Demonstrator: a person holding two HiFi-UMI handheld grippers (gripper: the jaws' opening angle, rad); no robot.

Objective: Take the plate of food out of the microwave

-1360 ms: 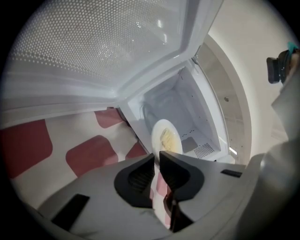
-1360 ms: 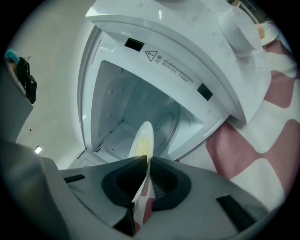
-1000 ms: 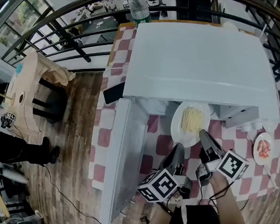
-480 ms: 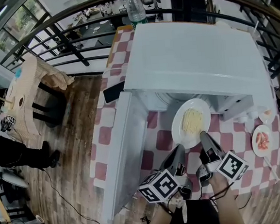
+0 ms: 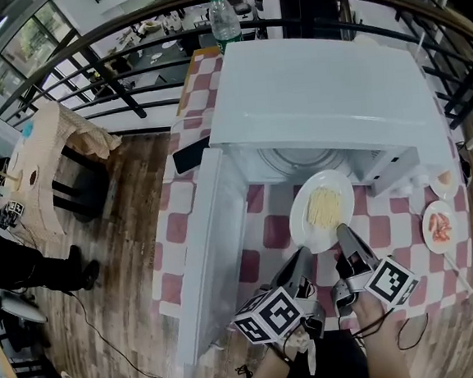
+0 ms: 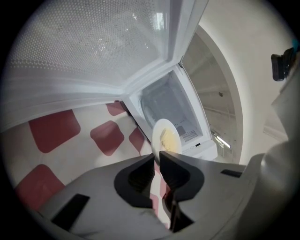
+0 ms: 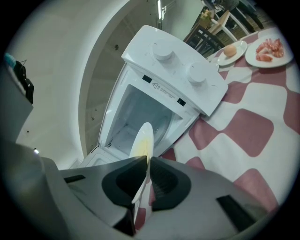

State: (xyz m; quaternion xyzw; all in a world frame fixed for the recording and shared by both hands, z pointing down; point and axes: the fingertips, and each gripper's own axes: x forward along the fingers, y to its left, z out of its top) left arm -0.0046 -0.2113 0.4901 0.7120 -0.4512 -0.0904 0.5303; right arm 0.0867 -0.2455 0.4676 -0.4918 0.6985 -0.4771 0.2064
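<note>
In the head view, a table under a red-and-white checked cloth (image 5: 388, 232) is seen on a wooden plank floor (image 5: 120, 268), with a black railing (image 5: 128, 78) behind it. A white microwave (image 5: 318, 86) stands on the cloth, its door (image 5: 213, 252) swung open to the left. A water bottle (image 5: 223, 20) is placed behind it and a dark phone (image 5: 191, 157) at its left corner. No writing can be read; only square markers are seen on the gripper cubes. The plate (image 5: 301, 219) is held level and face up just in front of the open cavity. Its pale noodles (image 5: 324, 205) are heaped in a strip running from near rim to far rim. The near rim is met by the left gripper (image 5: 301, 254) and the right gripper (image 5: 341, 231).

In the left gripper view, the jaws are drawn almost together and the plate's rim is pinched at their tips.

In the right gripper view, the plate is seen edge-on, clamped between the jaws. Two knobs (image 7: 161, 50) are shown on the microwave, with a dish of pink food (image 7: 268, 49) beyond.
</note>
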